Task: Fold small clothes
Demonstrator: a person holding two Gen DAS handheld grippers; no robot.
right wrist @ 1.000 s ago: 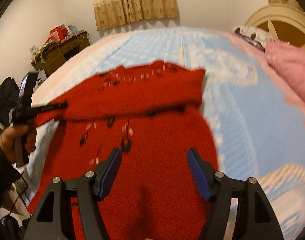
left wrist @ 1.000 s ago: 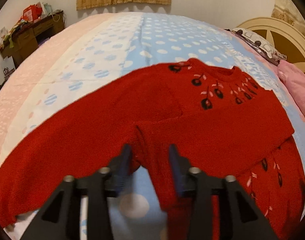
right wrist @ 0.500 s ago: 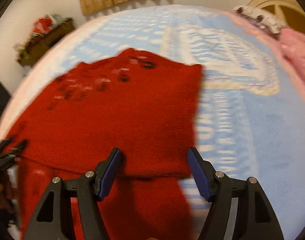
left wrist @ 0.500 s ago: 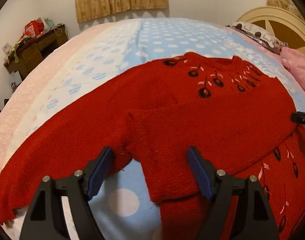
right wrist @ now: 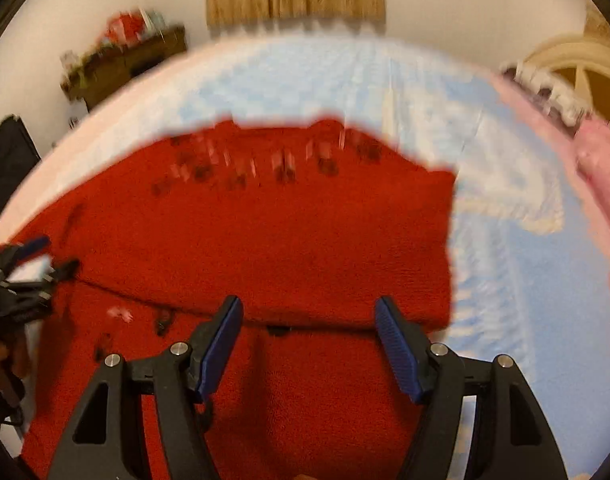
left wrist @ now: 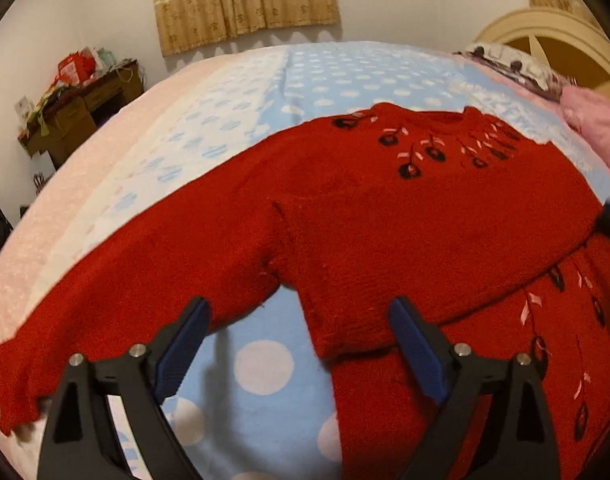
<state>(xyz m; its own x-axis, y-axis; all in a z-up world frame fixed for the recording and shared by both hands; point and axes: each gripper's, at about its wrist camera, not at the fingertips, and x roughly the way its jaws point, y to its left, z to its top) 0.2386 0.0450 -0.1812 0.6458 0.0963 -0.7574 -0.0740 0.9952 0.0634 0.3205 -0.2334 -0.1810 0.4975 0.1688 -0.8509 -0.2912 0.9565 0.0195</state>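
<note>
Your left gripper (left wrist: 301,344) and right gripper (right wrist: 309,346) both hang released over the red knitted sweater (left wrist: 385,220), mid-bed on the blue dotted bedspread (left wrist: 265,364). Pinch one layer only and the fold may drag askew.

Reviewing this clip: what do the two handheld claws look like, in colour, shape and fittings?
Both match. The left claw and the right claw each have a matte black angular frame with triangular cut-outs, round silver fasteners at the joints, and two flat fingers faced with ribbed dark blue pads. No cables, markings or sleeves are clearly visible.
</note>
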